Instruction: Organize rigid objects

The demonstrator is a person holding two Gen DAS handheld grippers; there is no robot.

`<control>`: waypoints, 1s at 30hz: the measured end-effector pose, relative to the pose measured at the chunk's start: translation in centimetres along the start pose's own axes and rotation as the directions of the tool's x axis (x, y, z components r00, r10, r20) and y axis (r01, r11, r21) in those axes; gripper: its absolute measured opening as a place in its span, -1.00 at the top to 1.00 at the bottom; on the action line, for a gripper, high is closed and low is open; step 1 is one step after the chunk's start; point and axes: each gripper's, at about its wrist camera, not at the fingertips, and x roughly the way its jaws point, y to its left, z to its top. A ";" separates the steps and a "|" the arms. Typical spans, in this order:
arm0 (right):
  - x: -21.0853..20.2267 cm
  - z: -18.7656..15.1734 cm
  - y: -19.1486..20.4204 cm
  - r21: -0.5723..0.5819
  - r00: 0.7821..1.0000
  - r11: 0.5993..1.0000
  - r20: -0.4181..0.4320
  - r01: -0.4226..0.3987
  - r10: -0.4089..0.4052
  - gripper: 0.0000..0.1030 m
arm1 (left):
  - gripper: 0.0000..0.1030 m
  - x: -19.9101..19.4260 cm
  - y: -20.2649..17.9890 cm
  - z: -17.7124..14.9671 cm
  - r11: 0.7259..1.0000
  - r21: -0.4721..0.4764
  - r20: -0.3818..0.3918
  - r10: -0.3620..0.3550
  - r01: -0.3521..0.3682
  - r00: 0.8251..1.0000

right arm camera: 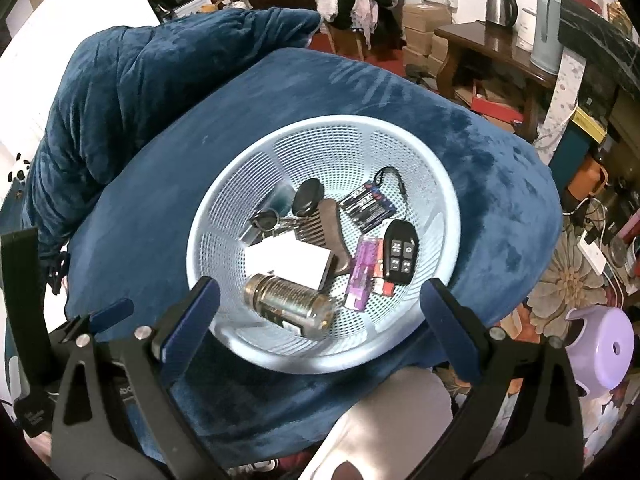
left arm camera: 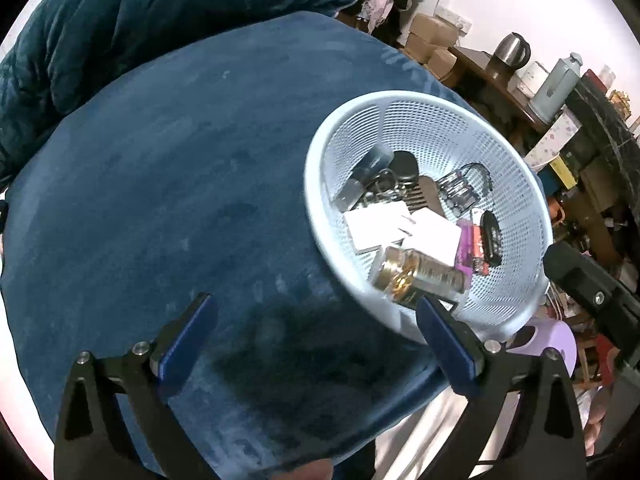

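Note:
A pale blue mesh basket (right arm camera: 224,216) (left arm camera: 516,200) sits on a blue velvet cushion (left arm camera: 180,184) (right arm camera: 500,184). Inside lie a clear jar with a gold lid (right arm camera: 292,306) (left arm camera: 420,274), a white box (right arm camera: 288,260) (left arm camera: 380,224), a wooden comb (right arm camera: 328,228), keys (right arm camera: 272,220), batteries (right arm camera: 368,202), a purple lighter (right arm camera: 362,272) and a black remote fob (right arm camera: 398,250). My right gripper (right arm camera: 320,298) hangs open above the basket's near rim, empty. My left gripper (left arm camera: 316,320) is open and empty over the bare cushion, its right finger by the basket's edge.
A crumpled blue blanket (right arm camera: 132,92) lies behind the cushion. A wooden table (right arm camera: 492,48) with a kettle (right arm camera: 502,6) and a flask stands at the back right. A purple stool (right arm camera: 604,344) sits on the floral floor at the right. A trouser leg (right arm camera: 392,424) shows below.

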 end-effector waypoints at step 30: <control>0.4 -2.3 5.2 -0.110 0.999 0.994 -0.034 -0.002 -0.002 -0.96 | -0.94 -1.0 5.7 -3.3 0.996 -0.089 -0.005 0.001 -0.001 1.000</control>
